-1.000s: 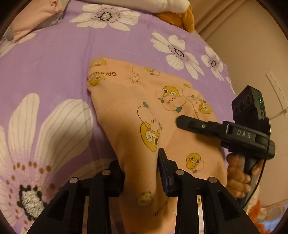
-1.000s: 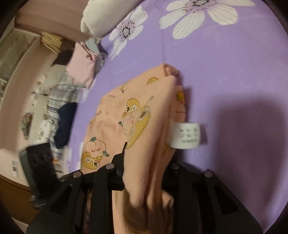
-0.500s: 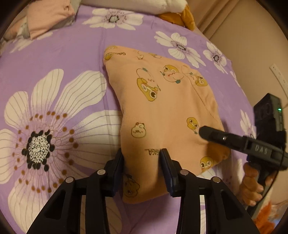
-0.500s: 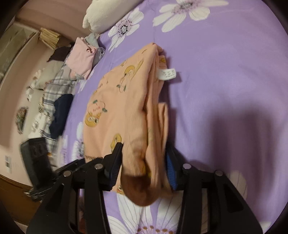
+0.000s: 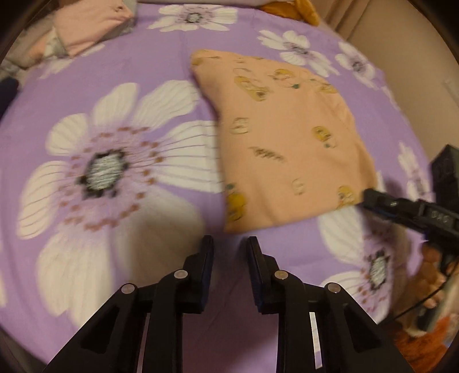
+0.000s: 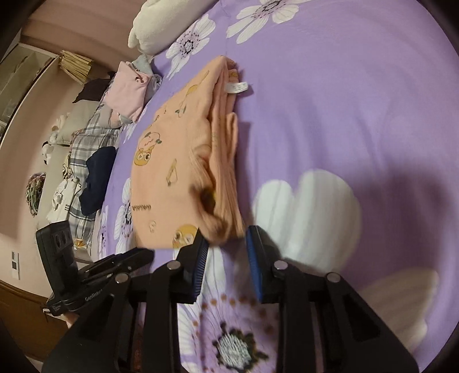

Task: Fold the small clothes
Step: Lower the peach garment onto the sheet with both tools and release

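Bed (image 5: 160,66) covered by a purple sheet (image 6: 358,114) printed with large white flowers. Folded orange garment (image 5: 289,137) with yellow cartoon prints lies flat on the sheet, right of centre in the left wrist view; its stacked edges and a white label (image 6: 237,87) face the open purple area in the right wrist view. Folded pink clothes (image 5: 91,24) lie near the far edge. Further along that side: checked cloth (image 6: 86,160) with a dark navy item (image 6: 97,178) on it. White pillow (image 6: 169,20) at the far end.
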`<state>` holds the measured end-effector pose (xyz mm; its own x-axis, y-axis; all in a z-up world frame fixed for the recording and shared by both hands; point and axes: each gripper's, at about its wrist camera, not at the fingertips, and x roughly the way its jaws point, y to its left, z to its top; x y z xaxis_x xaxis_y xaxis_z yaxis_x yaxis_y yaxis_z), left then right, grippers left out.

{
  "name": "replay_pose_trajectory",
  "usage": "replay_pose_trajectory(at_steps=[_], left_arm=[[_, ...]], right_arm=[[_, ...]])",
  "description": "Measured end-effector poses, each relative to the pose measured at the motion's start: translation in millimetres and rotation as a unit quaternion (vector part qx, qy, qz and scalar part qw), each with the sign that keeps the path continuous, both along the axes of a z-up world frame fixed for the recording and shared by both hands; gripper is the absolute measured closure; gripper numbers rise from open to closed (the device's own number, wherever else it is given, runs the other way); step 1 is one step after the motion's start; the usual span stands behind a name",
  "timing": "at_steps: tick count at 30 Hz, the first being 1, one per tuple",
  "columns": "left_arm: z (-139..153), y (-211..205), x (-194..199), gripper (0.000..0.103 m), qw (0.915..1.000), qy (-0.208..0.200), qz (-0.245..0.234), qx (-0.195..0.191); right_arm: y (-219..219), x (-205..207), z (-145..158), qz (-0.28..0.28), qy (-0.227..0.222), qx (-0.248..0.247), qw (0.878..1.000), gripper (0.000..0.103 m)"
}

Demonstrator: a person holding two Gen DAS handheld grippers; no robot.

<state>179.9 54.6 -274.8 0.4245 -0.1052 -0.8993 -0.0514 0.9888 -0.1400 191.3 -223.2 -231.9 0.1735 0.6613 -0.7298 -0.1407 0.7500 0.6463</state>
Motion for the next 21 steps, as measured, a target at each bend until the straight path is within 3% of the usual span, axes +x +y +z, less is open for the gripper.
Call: replay_pose_trajectory(at_steps=[2, 4, 6, 9, 10, 12, 14, 16, 18, 21], left_arm=[[18, 3, -11, 0.078, 0.9971, -0.034, 0.031, 0.060], [35, 3, -16, 0.078, 0.9930, -0.074, 0.039, 0.082], [49, 3, -12, 0.078, 0.9924, -0.105, 0.035, 0.054], [48, -1, 7, 0.078, 0.9912, -0.130, 0.021, -0.017], [42, -5, 14, 0.078, 0.9906, -0.132, 0.019, -0.030], [19, -11, 27, 0.078, 0.9943, -0.098, 0.021, -0.034], [-7, -17, 30, 0.078, 0.9972, -0.067, 0.023, -0.023], [-7, -19, 13, 0.078, 0.9926, -0.120, 0.008, -0.012], [-12, -20, 0, 0.078, 0.9910, -0.134, 0.001, -0.003], [-12, -20, -9, 0.078, 0.9890, -0.148, 0.012, 0.008]], right_arm=[[3, 0, 8, -0.007, -0.009, -0.035, 0.999, 0.076], [11, -7, 27, -0.002, -0.059, -0.090, 0.994, 0.074], [27, -8, 48, 0.005, -0.129, -0.141, 0.982, 0.074], [50, 7, 65, 0.012, -0.174, -0.123, 0.977, 0.073], [60, 15, 66, 0.011, -0.177, -0.115, 0.977, 0.074], [70, 20, 59, 0.020, -0.180, -0.103, 0.978, 0.075], [82, 28, 37, 0.029, -0.146, -0.115, 0.982, 0.076], [80, 28, 15, 0.040, -0.121, -0.111, 0.986, 0.084], [77, 26, -1, 0.037, -0.130, -0.120, 0.984, 0.098], [76, 29, -4, 0.035, -0.143, -0.120, 0.982, 0.098]])
